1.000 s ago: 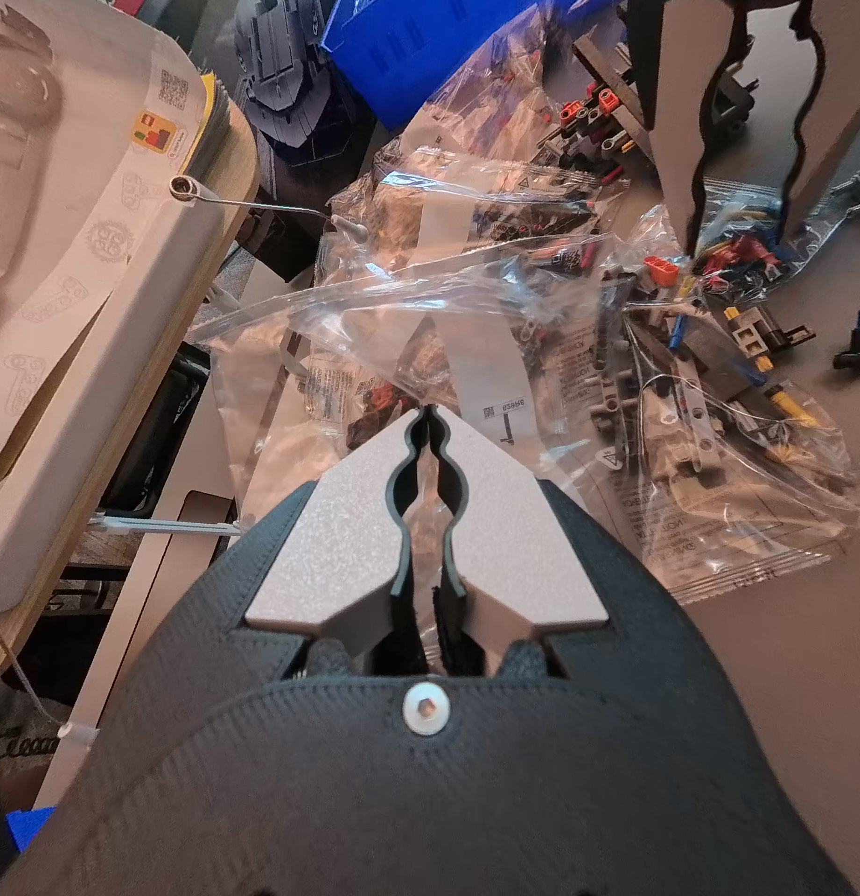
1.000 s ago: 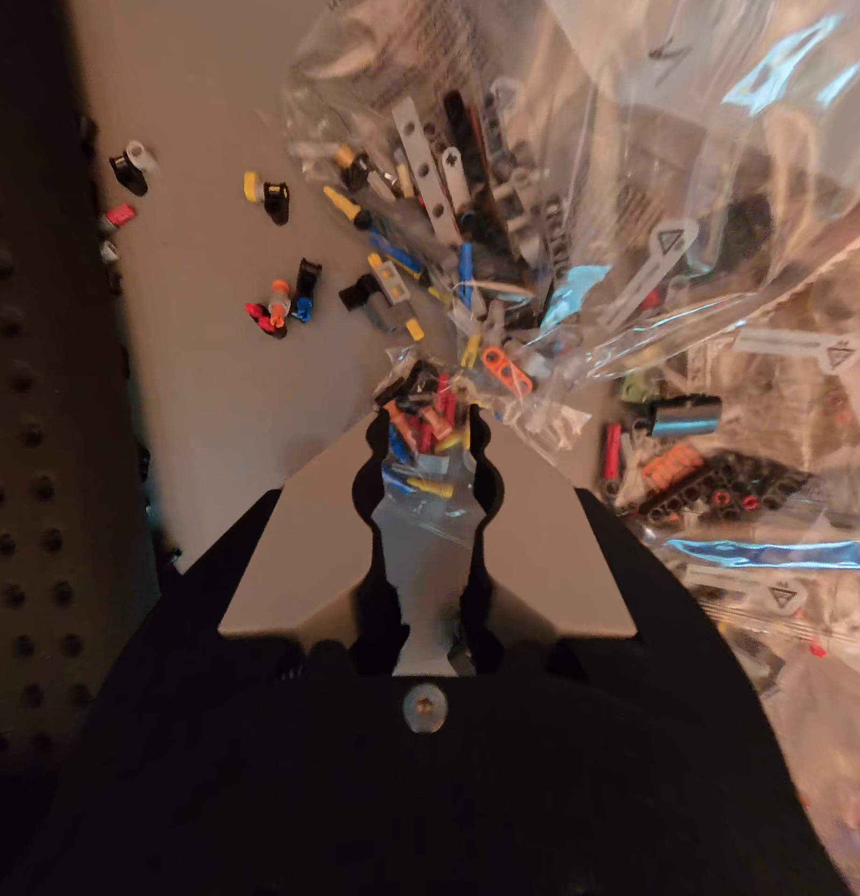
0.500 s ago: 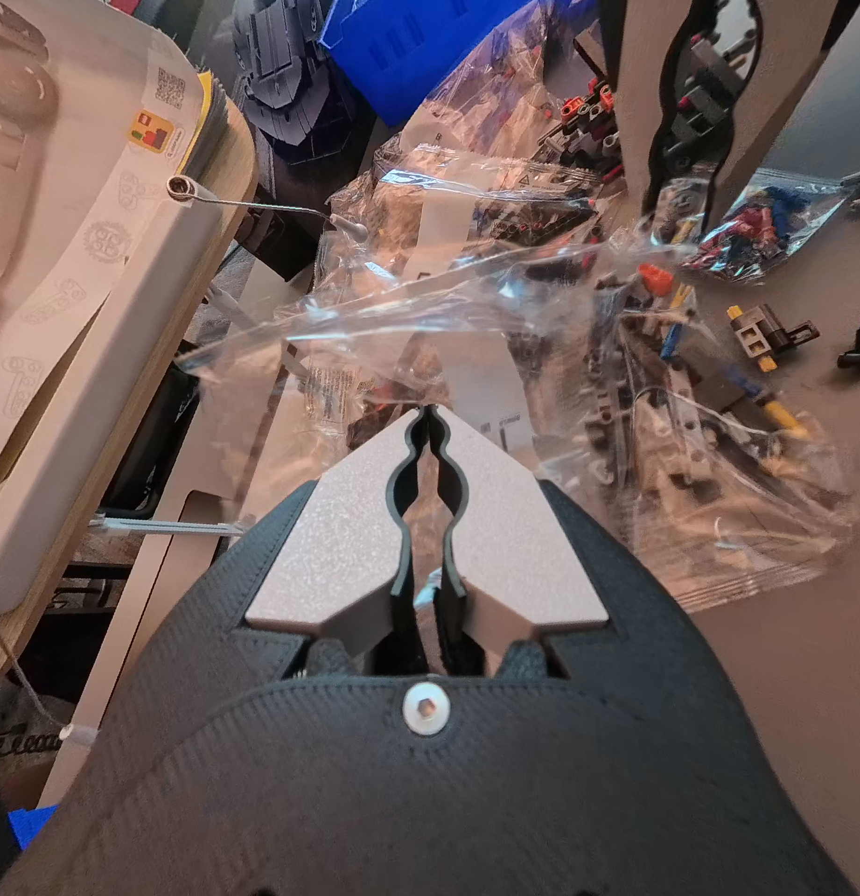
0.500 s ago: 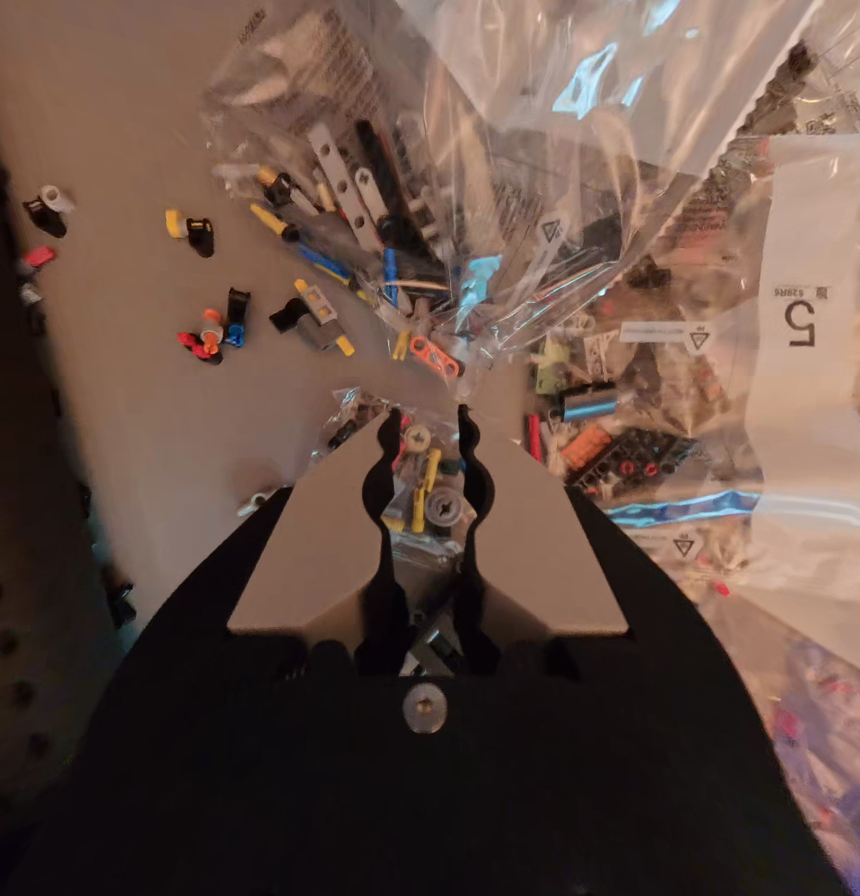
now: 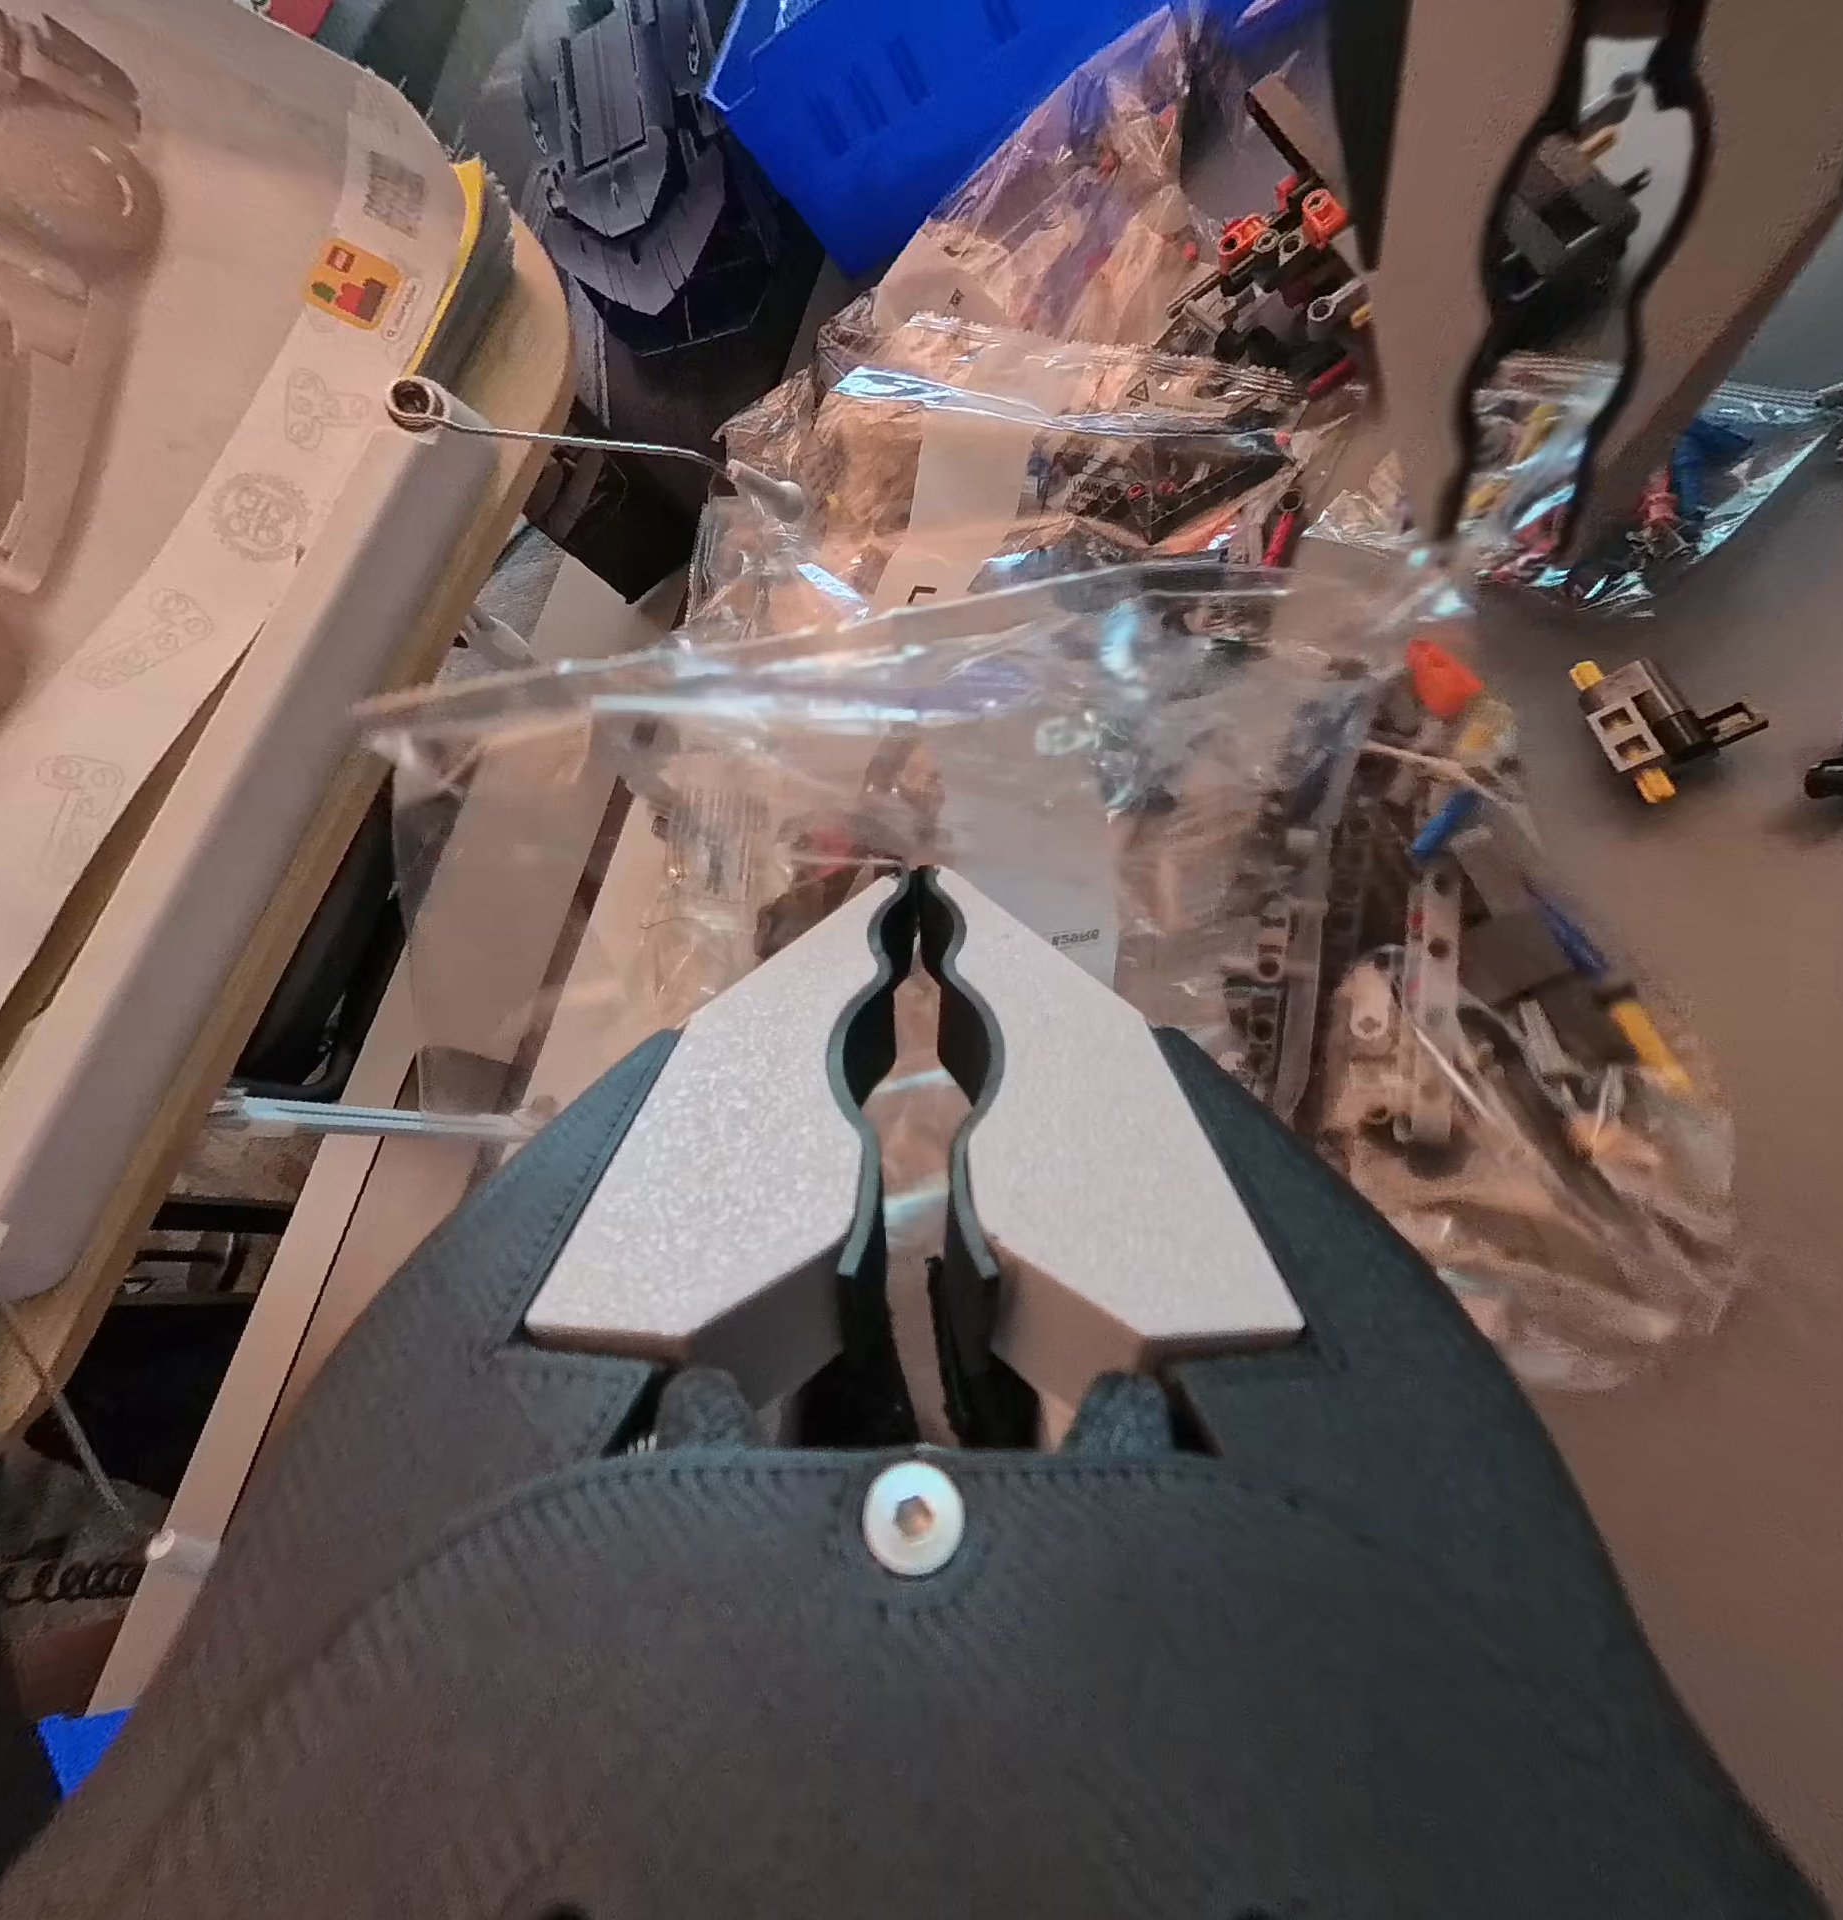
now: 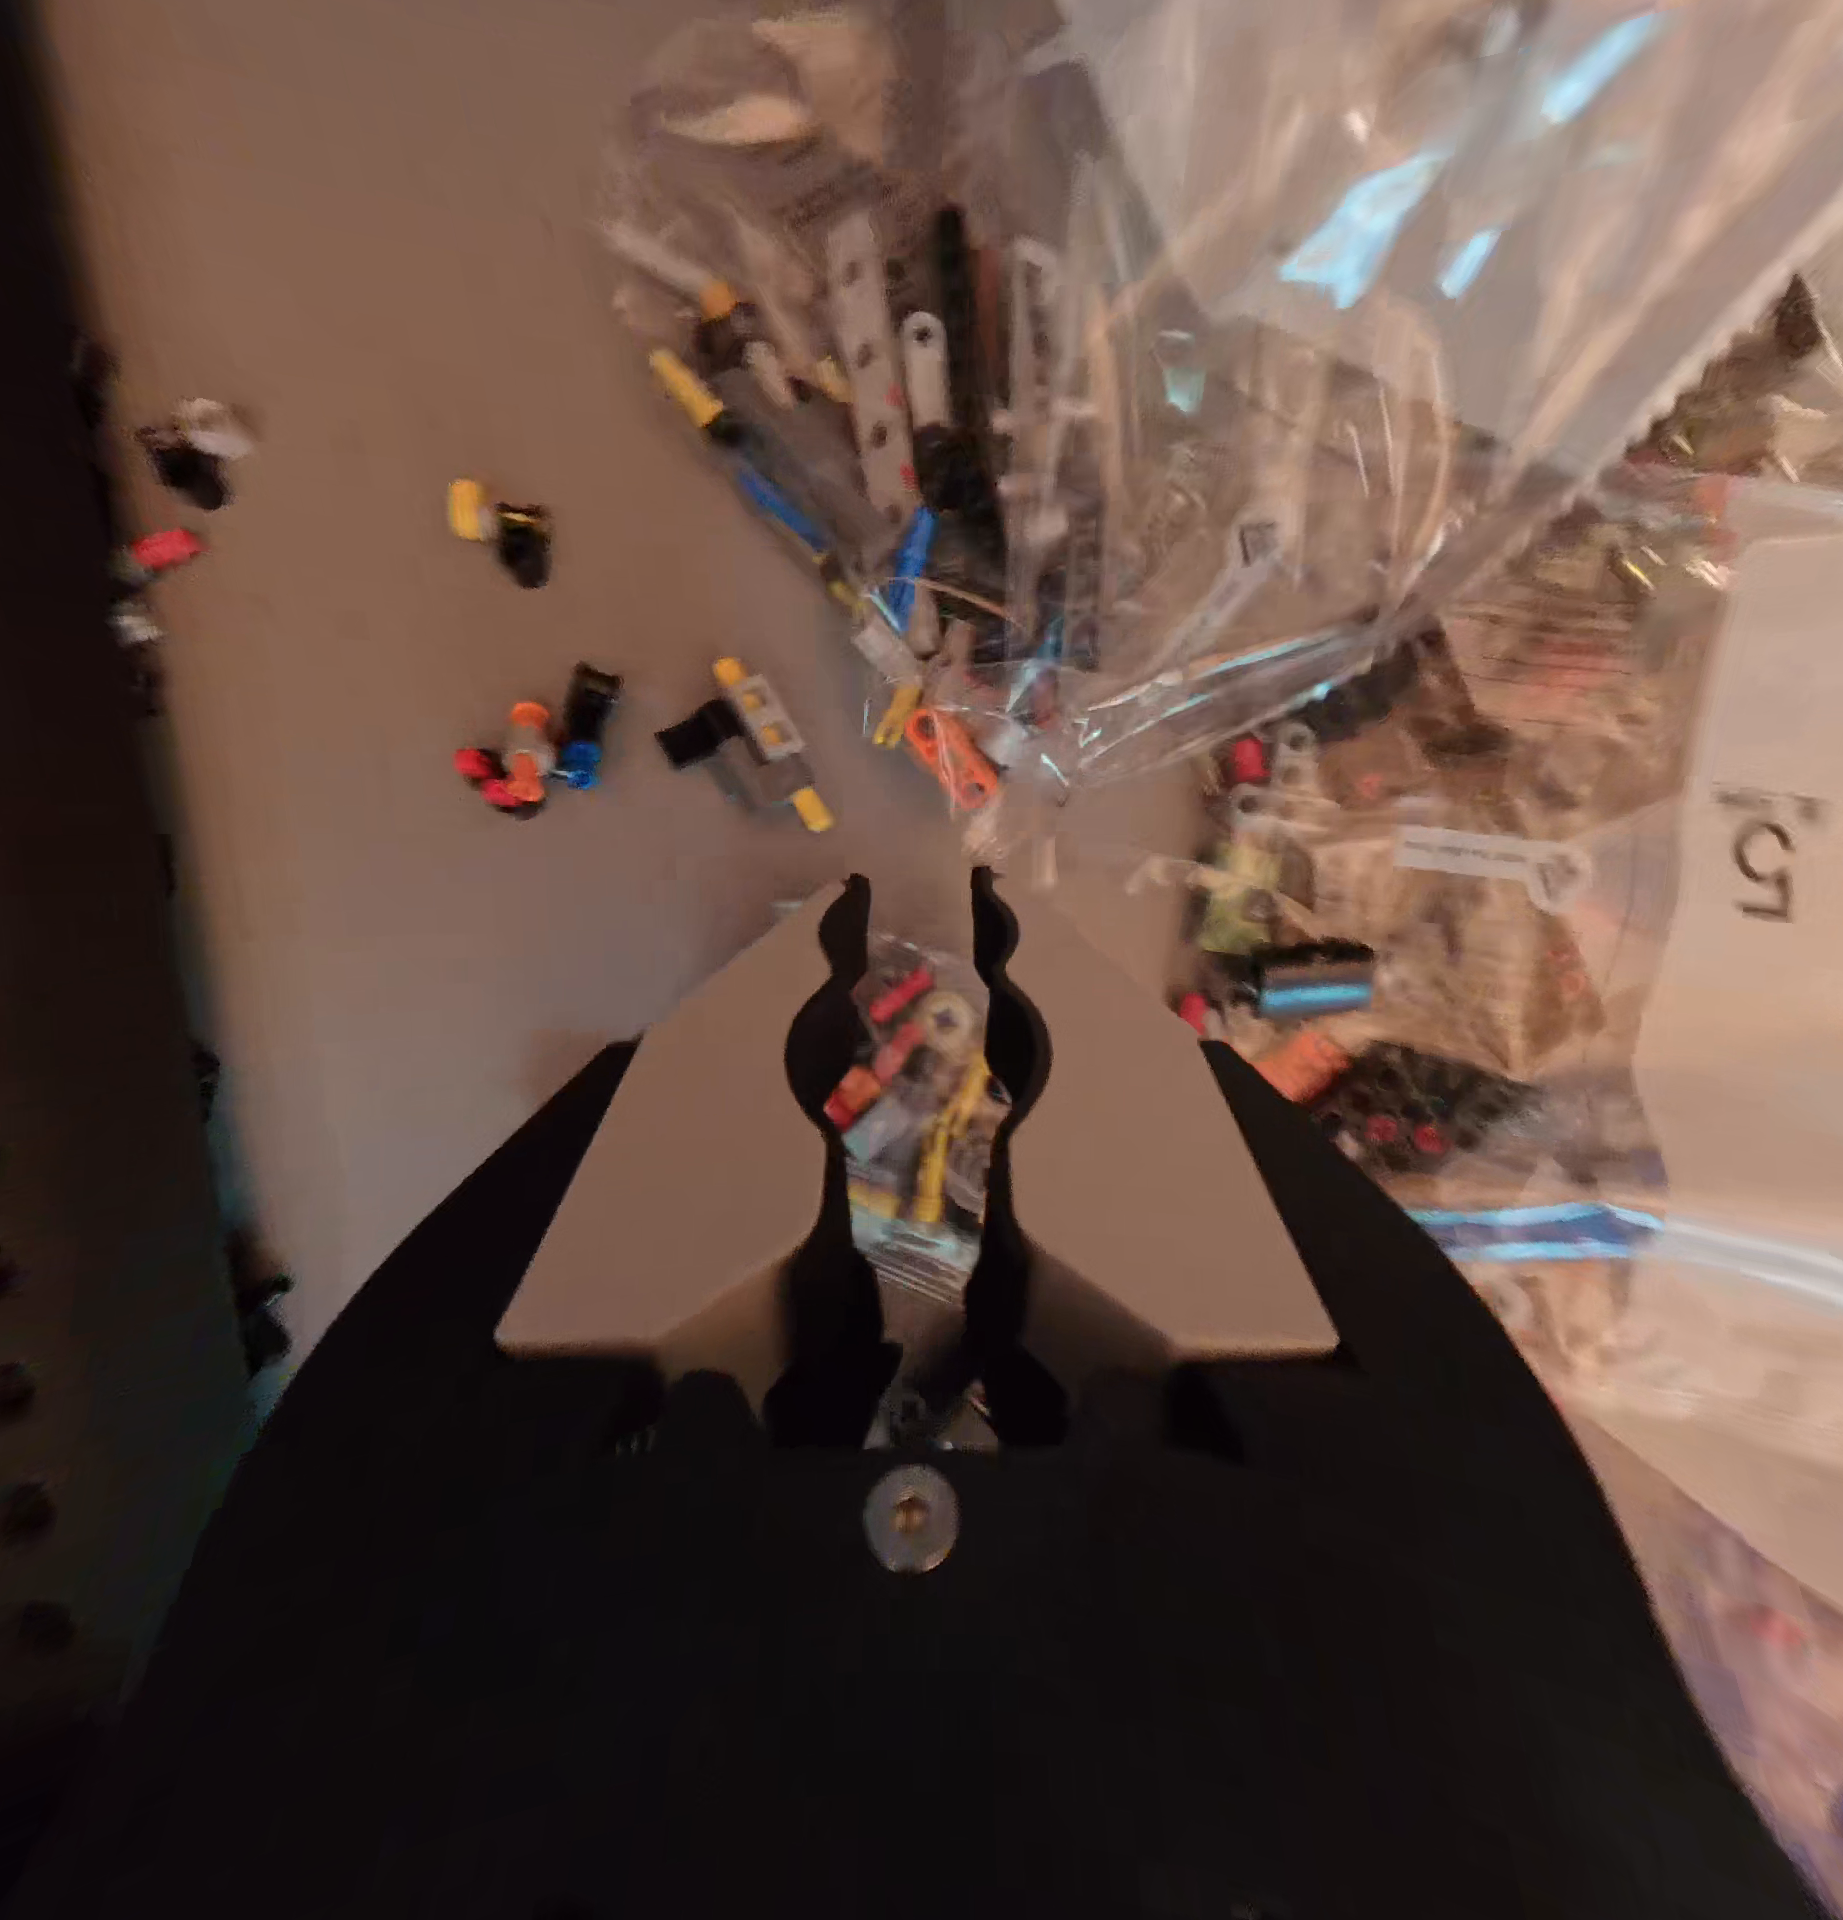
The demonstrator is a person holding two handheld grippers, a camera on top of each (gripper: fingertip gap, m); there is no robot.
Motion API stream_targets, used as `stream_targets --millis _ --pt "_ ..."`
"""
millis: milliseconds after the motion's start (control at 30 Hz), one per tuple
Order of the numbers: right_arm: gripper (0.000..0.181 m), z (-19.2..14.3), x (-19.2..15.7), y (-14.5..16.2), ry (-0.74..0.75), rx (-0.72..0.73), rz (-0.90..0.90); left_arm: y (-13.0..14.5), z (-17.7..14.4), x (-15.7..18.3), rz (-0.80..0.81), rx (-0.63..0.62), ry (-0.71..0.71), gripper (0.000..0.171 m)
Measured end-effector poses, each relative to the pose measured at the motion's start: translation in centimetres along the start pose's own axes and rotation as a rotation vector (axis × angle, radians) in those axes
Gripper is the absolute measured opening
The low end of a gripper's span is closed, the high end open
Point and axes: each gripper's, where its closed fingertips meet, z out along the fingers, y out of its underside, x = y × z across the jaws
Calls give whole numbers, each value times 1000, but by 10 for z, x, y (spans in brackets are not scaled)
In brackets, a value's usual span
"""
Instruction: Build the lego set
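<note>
An instruction book (image 5: pixel 169 582) lies at the far left, off the surface (image 5: pixel 1675 1455). The left gripper (image 5: pixel 918 878) has its jaws pinched on the edge of a clear bag (image 5: pixel 1000 717) of lego parts, which is lifted over other bags. The right gripper (image 6: pixel 915 883) has its jaws apart above a small bag (image 6: pixel 922 1091) of pins. Loose pieces (image 6: pixel 751 743) lie scattered on the surface beside it.

A blue bin (image 5: pixel 896 114) sits beyond a wooden board (image 5: pixel 522 343), upper left.
</note>
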Motion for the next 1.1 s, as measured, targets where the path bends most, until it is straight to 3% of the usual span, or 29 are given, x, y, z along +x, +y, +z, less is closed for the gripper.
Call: stream_targets --millis 167,300,533,667,767,900,1000,1100 --pt "18 -22 33 8 89 65 117 1 -1 -2 -7 -2 -7 0" --pt "23 -22 63 28 207 -18 138 2 0 -2 -6 -10 -6 0" --pt "17 4 64 48 147 -131 160 1 0 -1 -6 -8 -4 0" --pt "0 2 65 49 130 -125 175 2 0 -1 -7 -10 -3 0" --pt "0 -5 62 52 119 -134 186 3 0 -2 -10 -10 -3 0" --pt "0 -17 70 23 151 19 197 3 0 -1 -7 -14 -2 0" --pt "22 -6 77 27 170 -31 221 3 0 -1 -8 -13 -2 0" --pt "29 10 76 36 149 -98 234 3 1 0 -6 -16 -1 0"
